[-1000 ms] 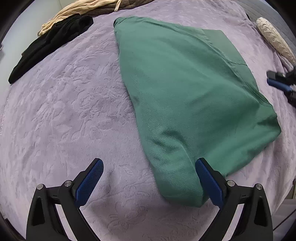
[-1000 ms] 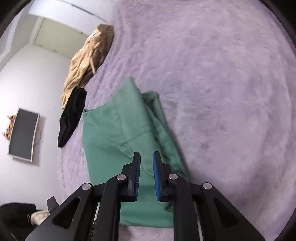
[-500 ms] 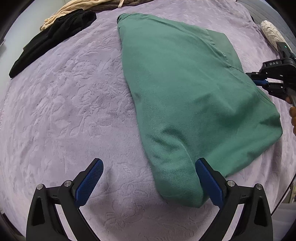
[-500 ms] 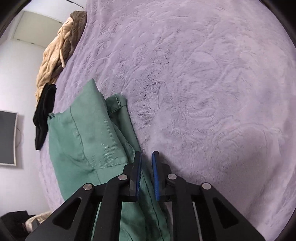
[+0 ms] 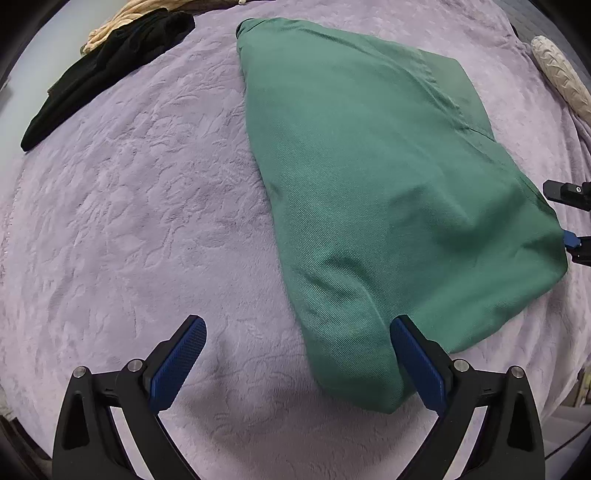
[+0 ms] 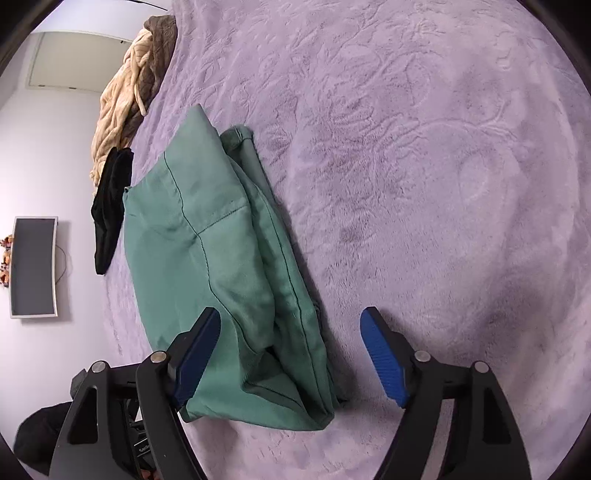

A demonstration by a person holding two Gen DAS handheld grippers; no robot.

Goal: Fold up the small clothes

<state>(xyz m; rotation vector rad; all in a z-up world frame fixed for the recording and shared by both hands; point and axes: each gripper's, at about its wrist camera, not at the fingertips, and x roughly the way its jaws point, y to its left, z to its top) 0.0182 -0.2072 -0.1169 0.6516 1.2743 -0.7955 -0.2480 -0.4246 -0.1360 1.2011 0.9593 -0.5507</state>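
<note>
A folded green garment (image 5: 376, 177) lies on the purple blanket (image 5: 129, 221). My left gripper (image 5: 299, 365) hangs open over its near corner; the cloth reaches between the fingers and touches the right pad (image 5: 417, 365). In the right wrist view the green garment (image 6: 207, 258) shows stacked layers and a stitched seam. My right gripper (image 6: 291, 358) is opening wide, its jaws straddling the garment's layered edge without pressing on it. Its left pad (image 6: 199, 350) sits over the cloth and its right pad over bare blanket. The right gripper's tips (image 5: 570, 221) show at the garment's right edge.
A black garment (image 5: 107, 70) and a beige one (image 5: 122, 22) lie at the blanket's far left. A cream knitted item (image 5: 561, 74) sits at the far right. A dark monitor (image 6: 33, 266) hangs on the white wall. Bare blanket (image 6: 443, 166) spreads right of the garment.
The right gripper's jaws went from nearly shut to wide apart, and it sank closer to the garment's edge. The left gripper stayed where it was, open.
</note>
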